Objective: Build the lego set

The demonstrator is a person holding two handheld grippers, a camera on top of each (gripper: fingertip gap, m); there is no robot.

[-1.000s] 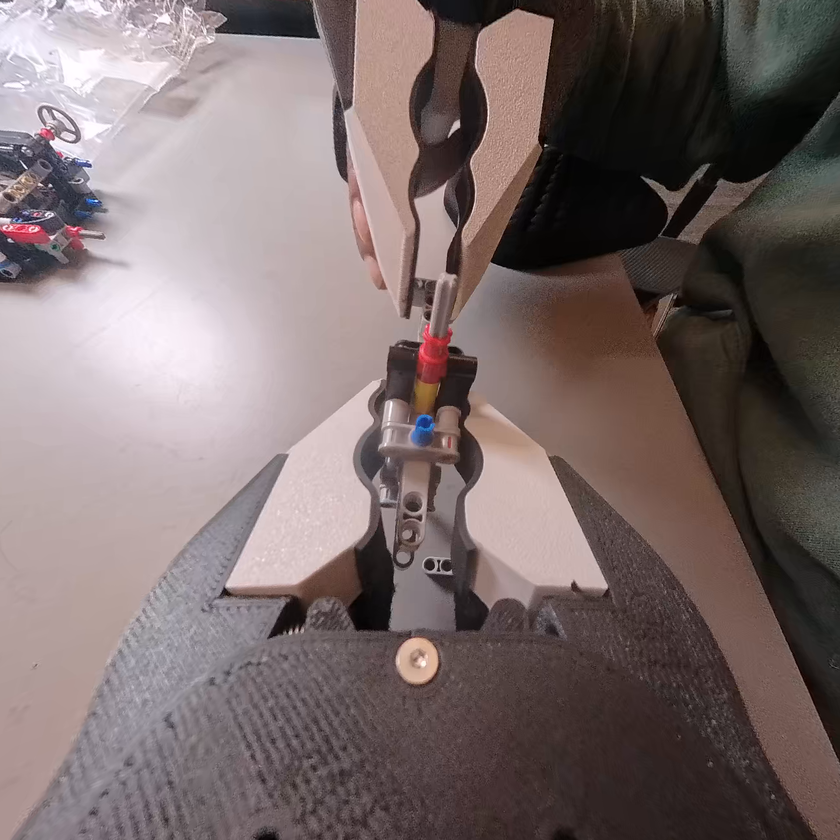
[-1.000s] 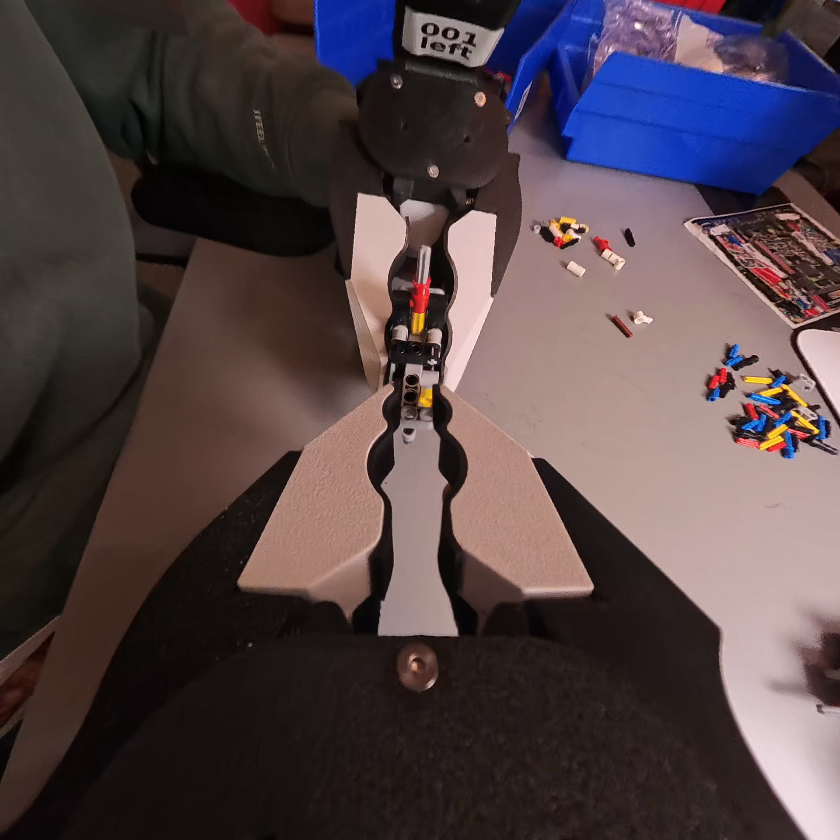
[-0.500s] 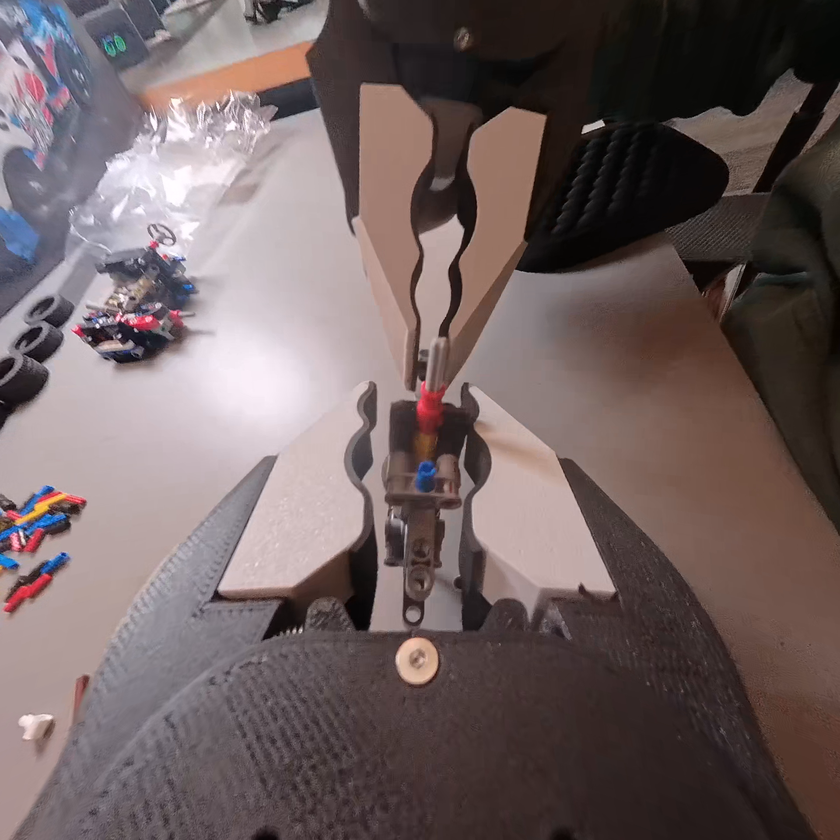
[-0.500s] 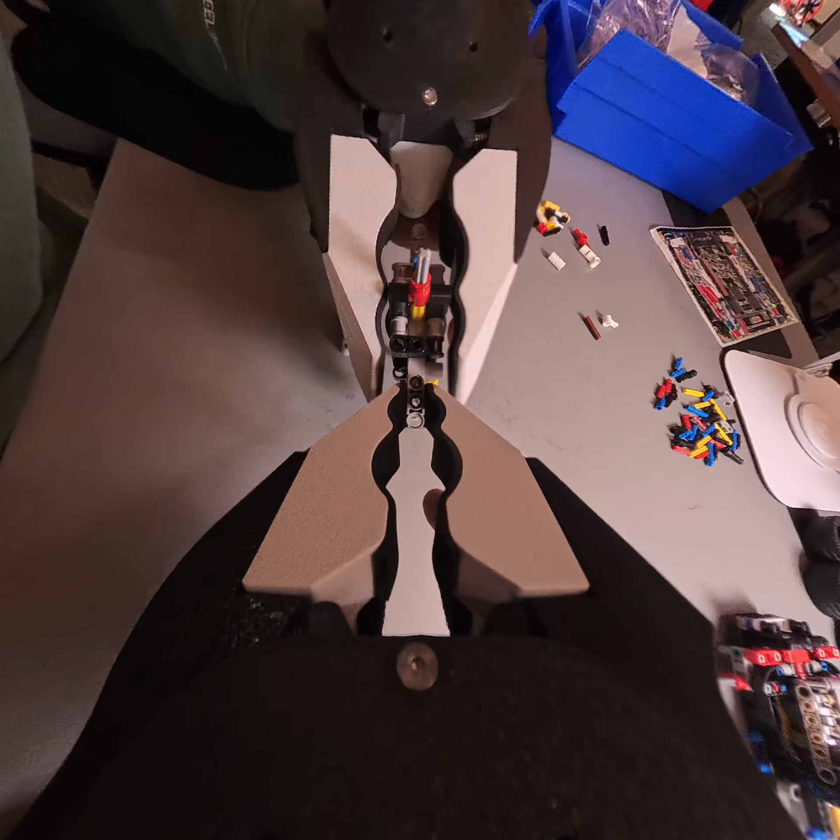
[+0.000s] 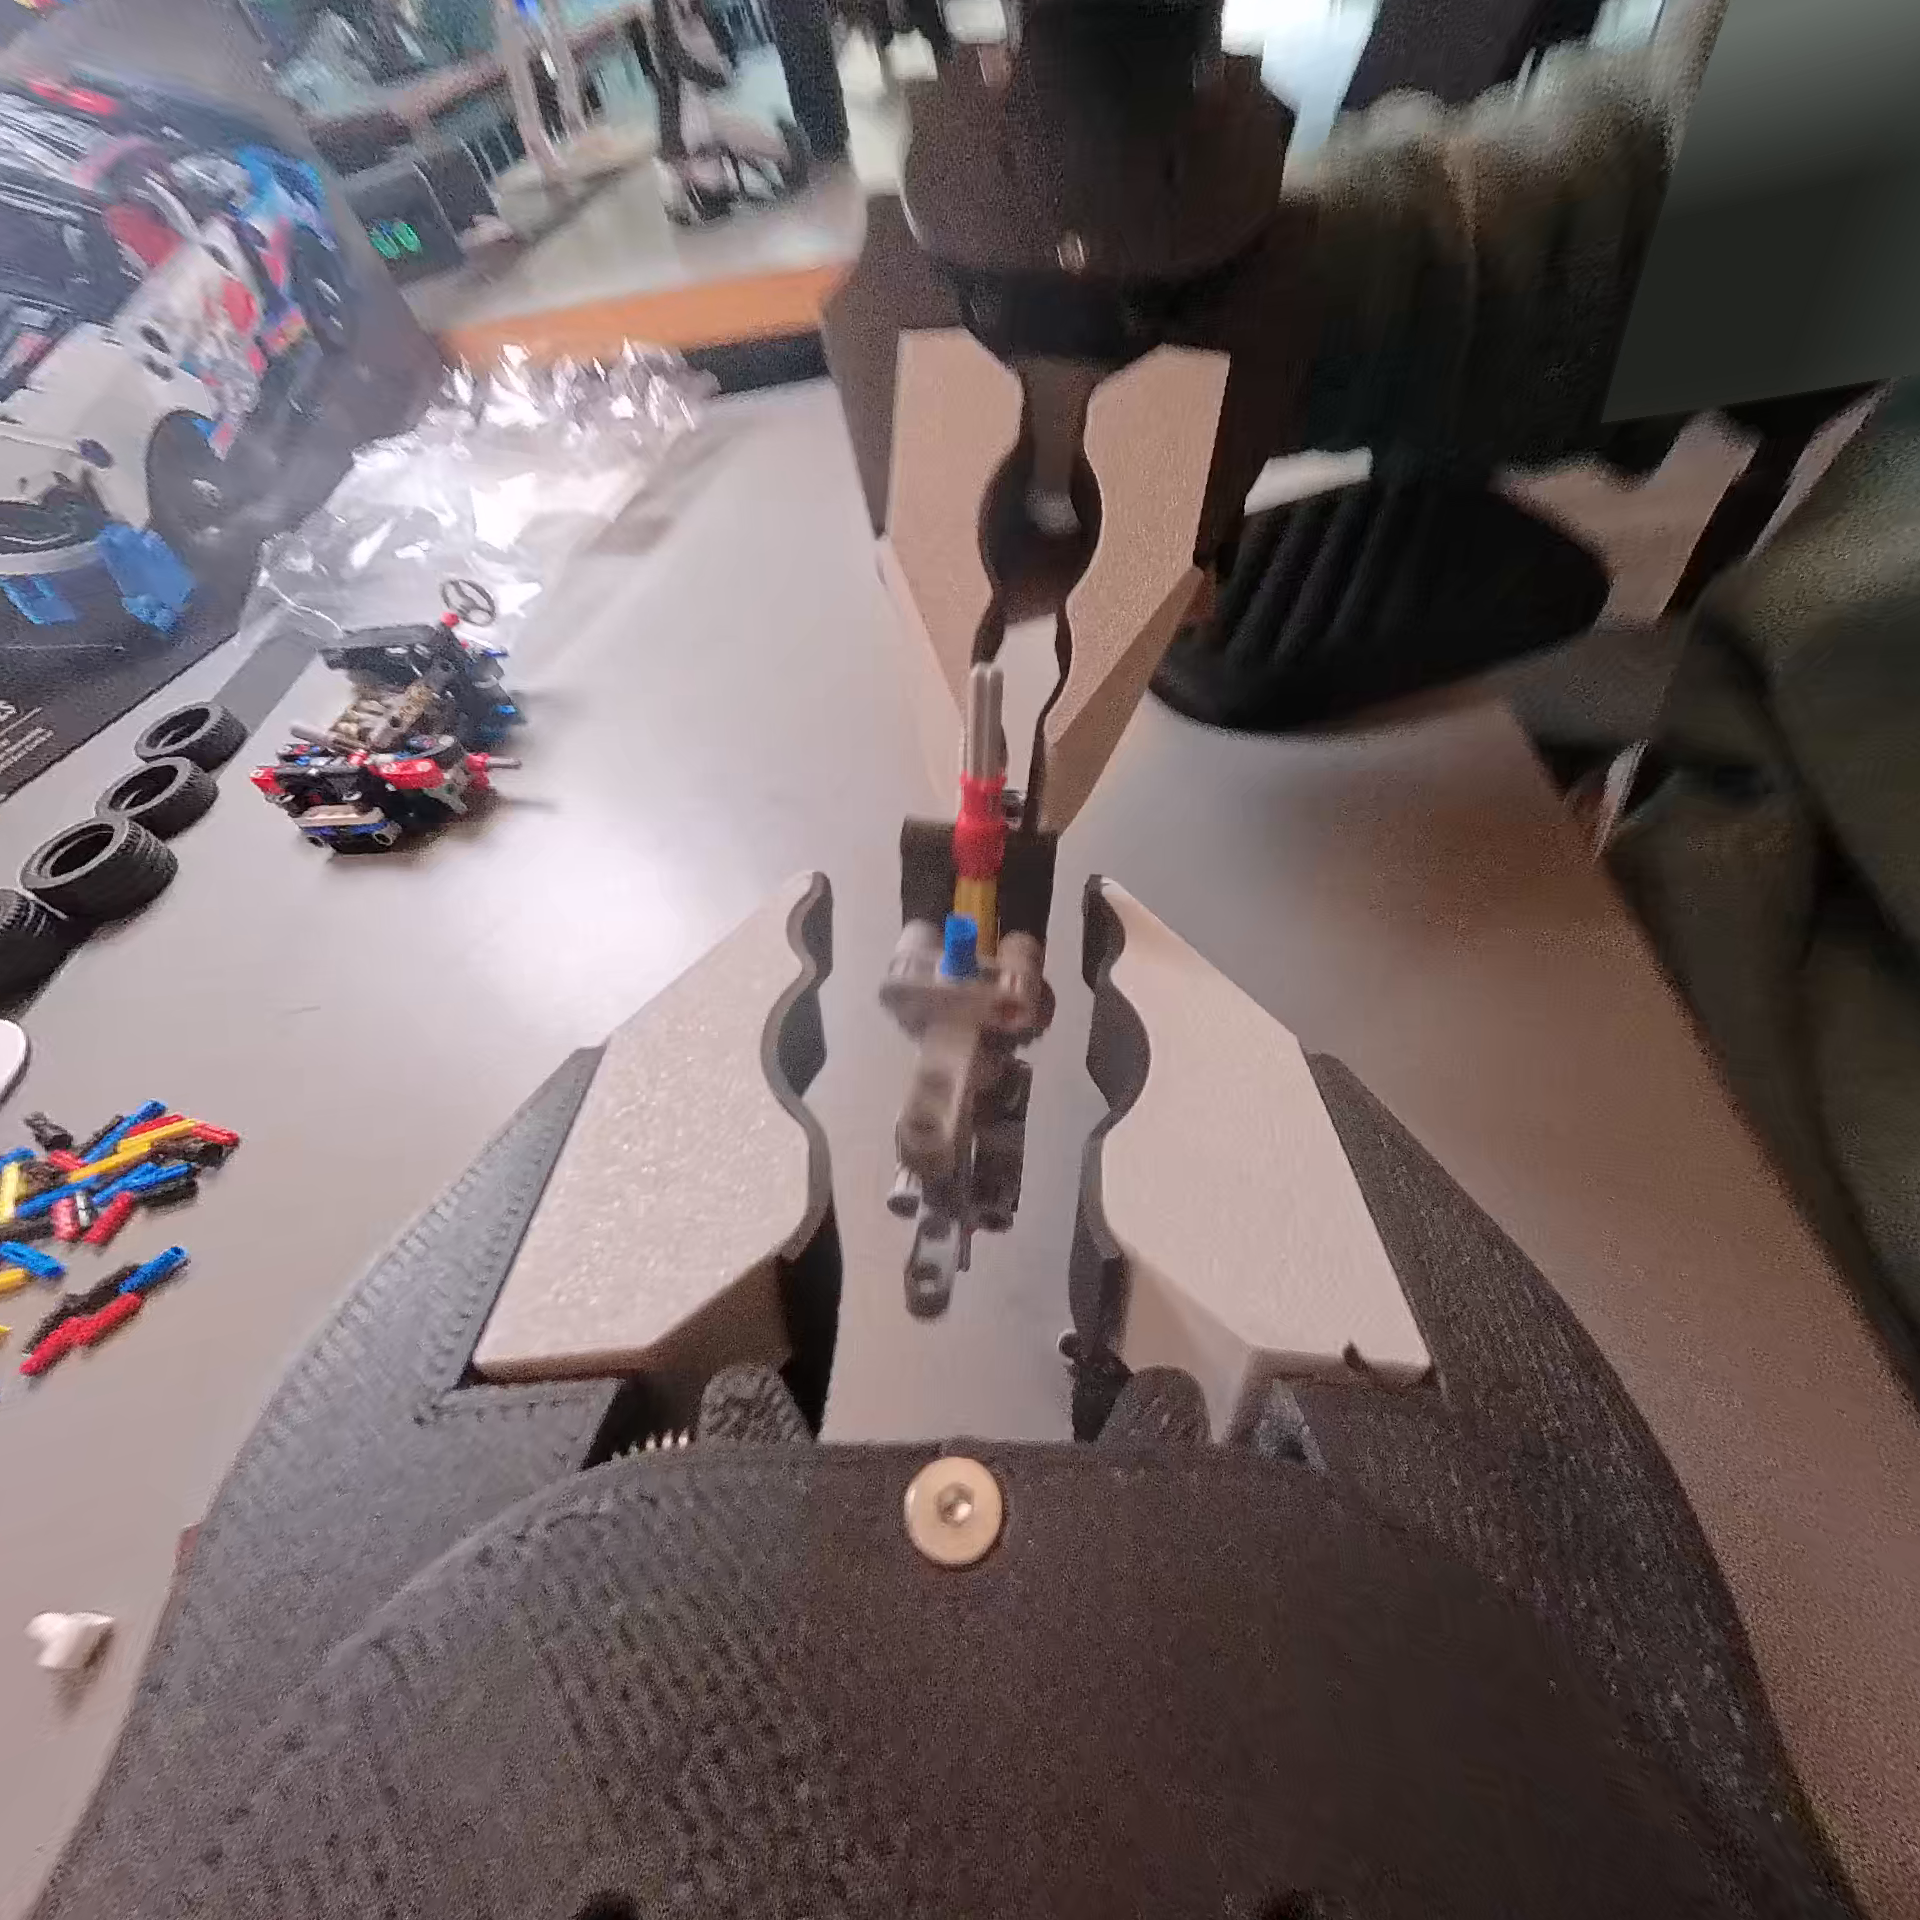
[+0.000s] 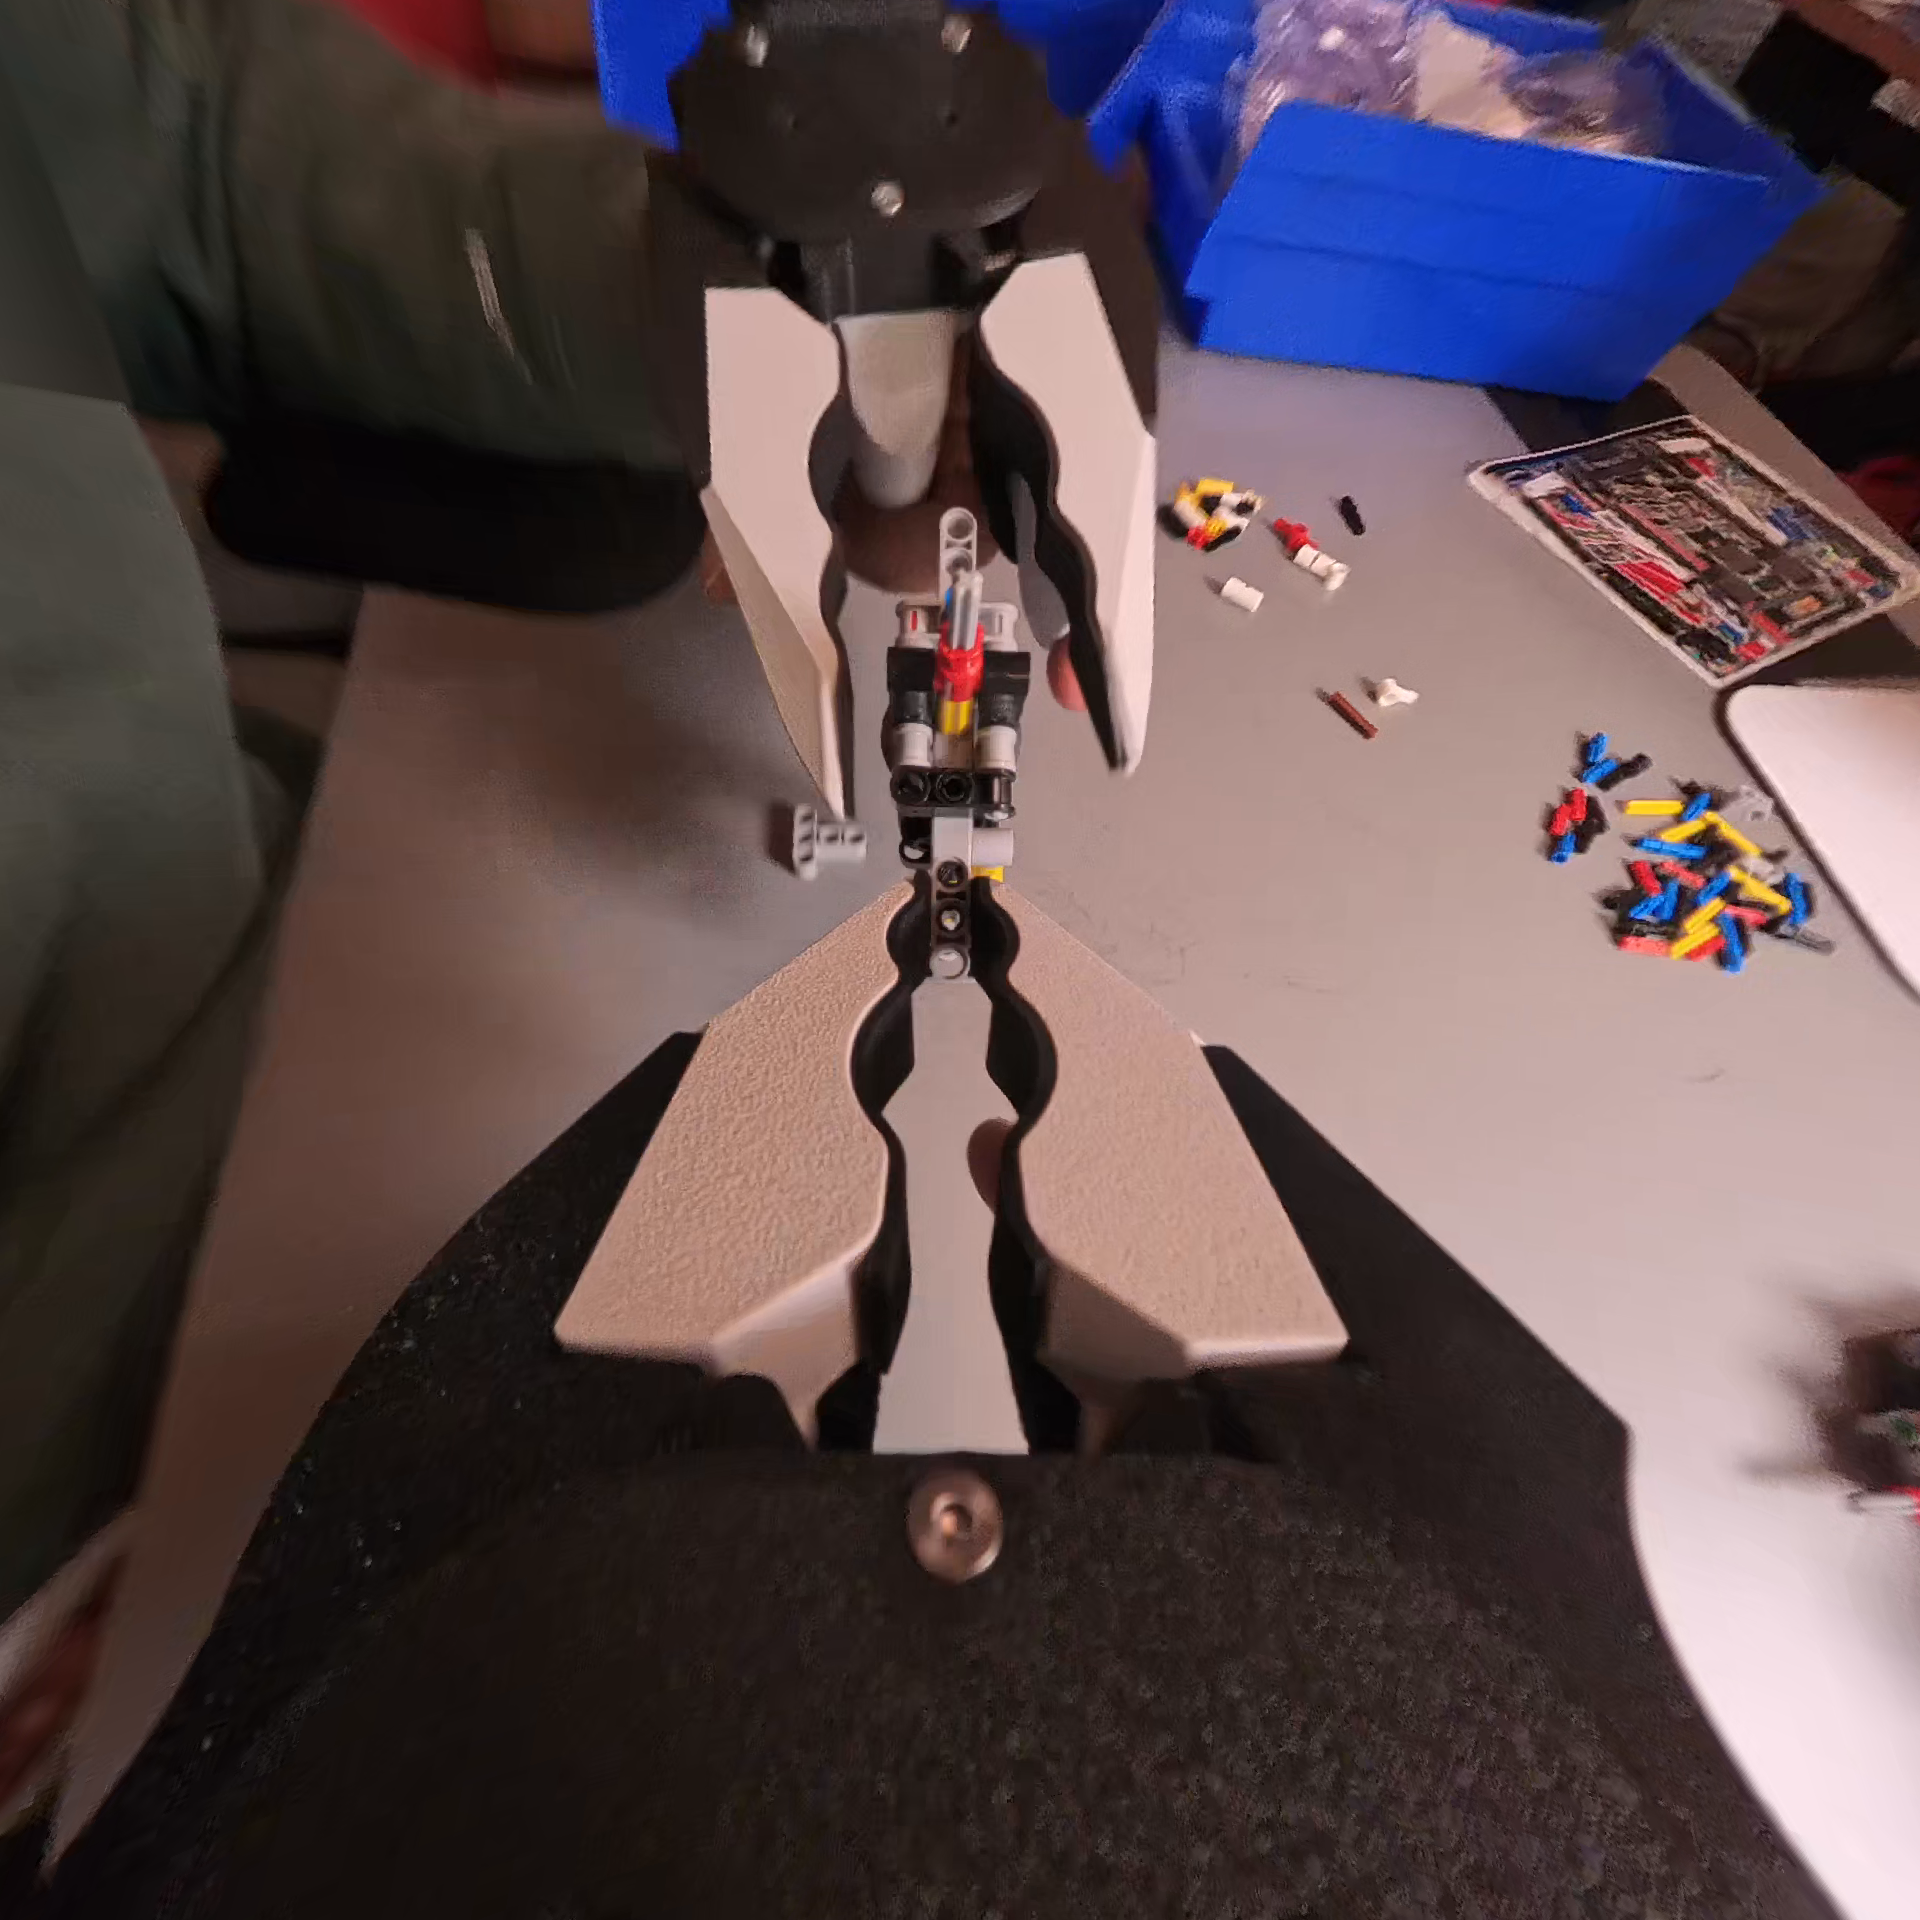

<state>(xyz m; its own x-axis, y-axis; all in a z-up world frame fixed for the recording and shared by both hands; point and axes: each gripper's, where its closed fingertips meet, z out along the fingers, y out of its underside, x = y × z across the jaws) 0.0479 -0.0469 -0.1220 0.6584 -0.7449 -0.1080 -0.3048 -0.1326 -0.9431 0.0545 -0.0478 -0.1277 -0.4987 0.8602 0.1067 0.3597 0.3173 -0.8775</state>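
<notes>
Two grippers show, the left gripper (image 5: 956, 883) and the right gripper (image 6: 951, 904). One small brick assembly (image 6: 951, 727) sits between them. Four black tyres (image 5: 99, 862) line the counter (image 5: 675, 831). One half-built toy car (image 5: 390, 738), one instruction booklet (image 6: 1694, 551), two blue bins (image 6: 1455, 229).

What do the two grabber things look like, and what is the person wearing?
Both grippers look alike. The left gripper and the right gripper each have a rough black body with a silver screw in the middle. Their jaws are two pale beige wedges with wavy black inner edges. A round black plate with small screws sits at each gripper's back. The person wears a dark green sleeve.
</notes>
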